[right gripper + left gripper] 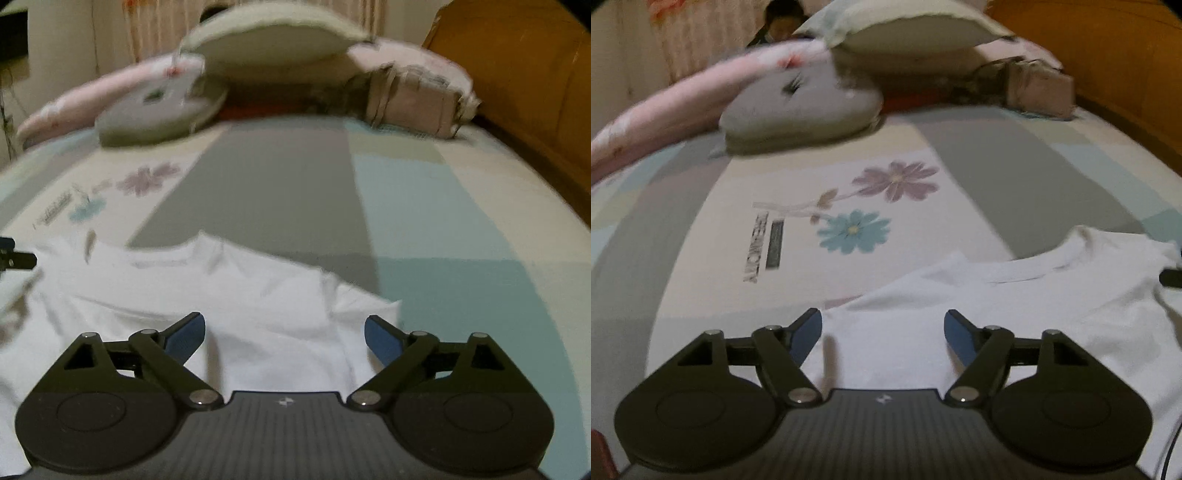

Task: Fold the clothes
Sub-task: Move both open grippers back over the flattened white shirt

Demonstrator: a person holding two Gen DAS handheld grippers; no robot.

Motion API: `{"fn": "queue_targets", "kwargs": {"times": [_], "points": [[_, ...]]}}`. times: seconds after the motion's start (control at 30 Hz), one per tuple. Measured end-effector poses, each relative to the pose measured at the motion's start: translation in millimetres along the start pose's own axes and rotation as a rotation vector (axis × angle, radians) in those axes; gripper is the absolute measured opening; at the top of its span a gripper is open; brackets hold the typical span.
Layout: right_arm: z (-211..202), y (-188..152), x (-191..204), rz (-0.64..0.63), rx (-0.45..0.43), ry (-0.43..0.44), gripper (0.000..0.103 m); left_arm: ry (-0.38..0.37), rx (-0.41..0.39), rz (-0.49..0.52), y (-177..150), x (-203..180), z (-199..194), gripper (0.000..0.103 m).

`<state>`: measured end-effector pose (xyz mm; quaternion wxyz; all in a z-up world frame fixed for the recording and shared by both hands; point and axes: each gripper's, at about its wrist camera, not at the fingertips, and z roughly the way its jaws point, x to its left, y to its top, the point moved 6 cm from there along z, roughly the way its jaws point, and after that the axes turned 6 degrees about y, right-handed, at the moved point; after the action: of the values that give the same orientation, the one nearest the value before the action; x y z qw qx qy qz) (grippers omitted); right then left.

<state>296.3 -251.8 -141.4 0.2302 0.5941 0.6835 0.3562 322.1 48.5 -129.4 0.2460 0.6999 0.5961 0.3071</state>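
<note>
A white T-shirt (1015, 306) lies spread on the bed, its collar pointing toward the pillows. My left gripper (882, 328) hovers open over the shirt's left part, nothing between its blue pads. In the right wrist view the same T-shirt (229, 295) fills the lower left, with a sleeve sticking out at the right. My right gripper (284, 332) is open above the shirt's right side, near that sleeve. A tip of the right gripper shows at the left wrist view's right edge, and the left gripper's tip (14, 258) shows at the right wrist view's left edge.
The bedsheet (871, 206) has grey, cream and pale blue blocks with printed flowers. A grey pillow (801, 110), a pale pillow (908, 29) and a pink floral quilt (665, 107) lie at the far end. A folded grey-pink bundle (417, 103) sits by the wooden headboard (517, 74). A person (781, 26) is at the far back.
</note>
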Motion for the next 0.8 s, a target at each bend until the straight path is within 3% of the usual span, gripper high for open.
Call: {"fn": "queue_targets", "kwargs": {"times": [0.17, 0.3, 0.5, 0.67, 0.8], "points": [[-38.7, -17.9, 23.6, -0.054, -0.046, 0.073, 0.103, -0.138, -0.015, 0.035, -19.8, -33.9, -41.8, 0.077], [-31.4, -49.0, 32.8, -0.079, -0.002, 0.032, 0.103, -0.072, 0.027, 0.077, -50.4, -52.9, -43.8, 0.077], [-37.7, -59.9, 34.1, -0.085, 0.006, 0.017, 0.103, -0.051, 0.083, -0.001, -73.9, -35.0, -51.0, 0.079], [-45.2, -53.9, 45.5, -0.103, -0.023, 0.052, 0.103, -0.057, 0.032, 0.036, -53.7, -41.4, -58.9, 0.078], [-28.3, -57.5, 55.8, -0.131, 0.015, 0.060, 0.103, -0.068, 0.058, 0.034, -52.0, -49.9, -41.7, 0.078]]}}
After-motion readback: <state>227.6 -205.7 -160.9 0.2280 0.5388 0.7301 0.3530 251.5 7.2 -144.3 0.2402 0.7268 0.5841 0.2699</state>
